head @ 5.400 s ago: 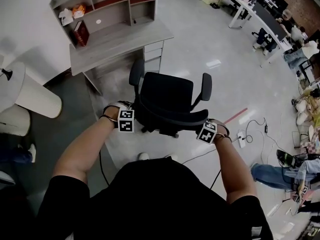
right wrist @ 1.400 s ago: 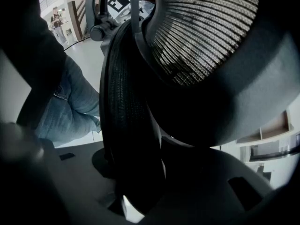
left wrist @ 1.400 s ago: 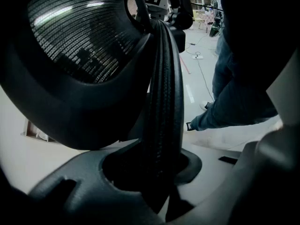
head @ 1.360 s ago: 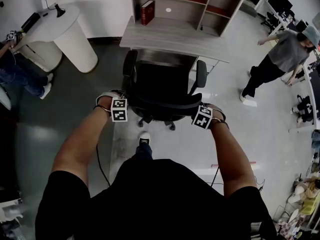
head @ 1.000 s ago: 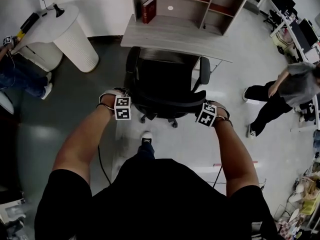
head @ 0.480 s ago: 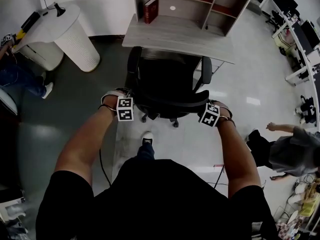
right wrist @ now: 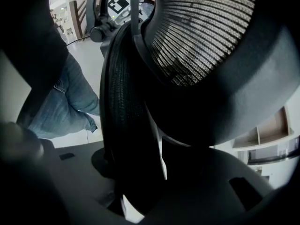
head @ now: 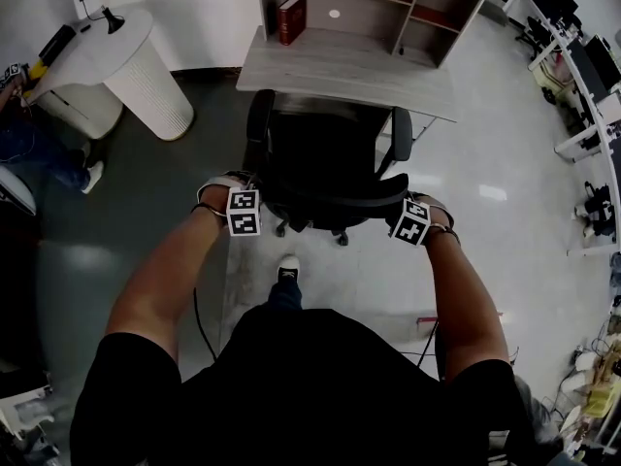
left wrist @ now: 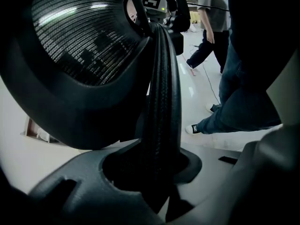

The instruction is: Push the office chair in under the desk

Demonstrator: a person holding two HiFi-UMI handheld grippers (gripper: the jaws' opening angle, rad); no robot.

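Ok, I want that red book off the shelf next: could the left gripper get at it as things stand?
Probably not. The left gripper is clamped on the chair back's rim, and the chair and desk stand between it and the book. It would have to let go first.

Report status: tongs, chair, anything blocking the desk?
Left tongs shut on chair back rim. Right tongs just opening, loose round same rim. Chair at desk edge, seat facing in. Nothing seen blocking; armrests may catch it.
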